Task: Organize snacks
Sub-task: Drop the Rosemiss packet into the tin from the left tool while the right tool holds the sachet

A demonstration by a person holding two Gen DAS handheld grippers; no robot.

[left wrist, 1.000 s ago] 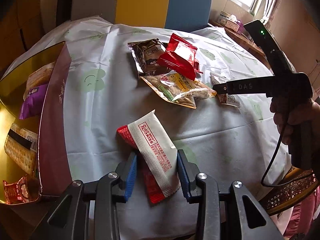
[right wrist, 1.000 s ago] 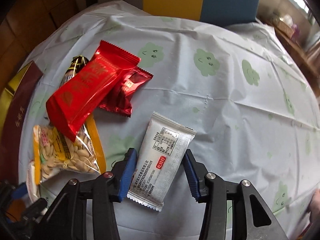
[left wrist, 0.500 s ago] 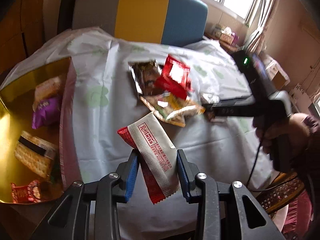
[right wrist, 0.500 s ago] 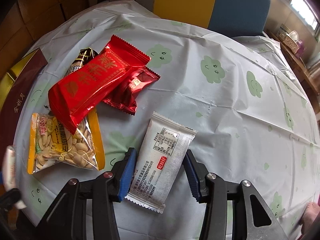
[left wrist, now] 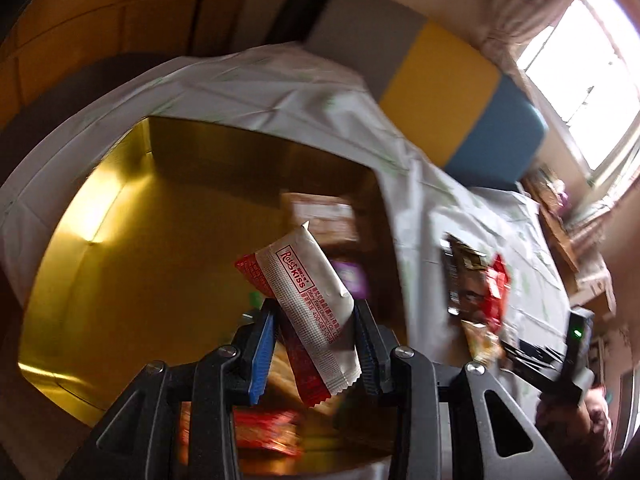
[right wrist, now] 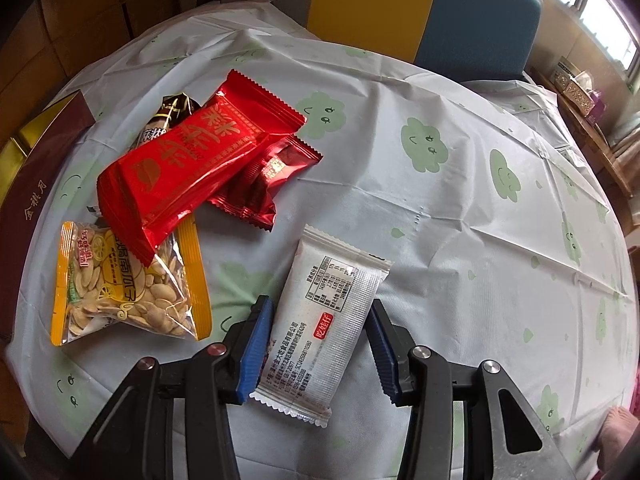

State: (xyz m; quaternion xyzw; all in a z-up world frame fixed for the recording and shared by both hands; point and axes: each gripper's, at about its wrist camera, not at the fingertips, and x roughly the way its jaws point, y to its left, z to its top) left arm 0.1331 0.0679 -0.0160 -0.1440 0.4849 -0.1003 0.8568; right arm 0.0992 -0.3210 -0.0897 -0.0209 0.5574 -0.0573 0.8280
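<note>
left gripper [left wrist: 314, 344] jaws grasping white-red snack pair [left wrist: 310, 296] | right gripper [right wrist: 316, 350] jaws straddling silver packet [right wrist: 324, 320], grip unclear

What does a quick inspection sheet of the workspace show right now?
Surface: table under a white tablecloth with green cloud prints.
Job's things: gold box holding blurred snacks; loose red packet, dark red packet, pumpkin seed bag.
Clutter: nothing seen.
Grippers: left tool shut on a white and red Kiss packet above the box; right tool straddles a white packet lying on the cloth, contact unclear.
Cables: nothing seen.
Surroundings: grey, yellow and blue chair, window.
</note>
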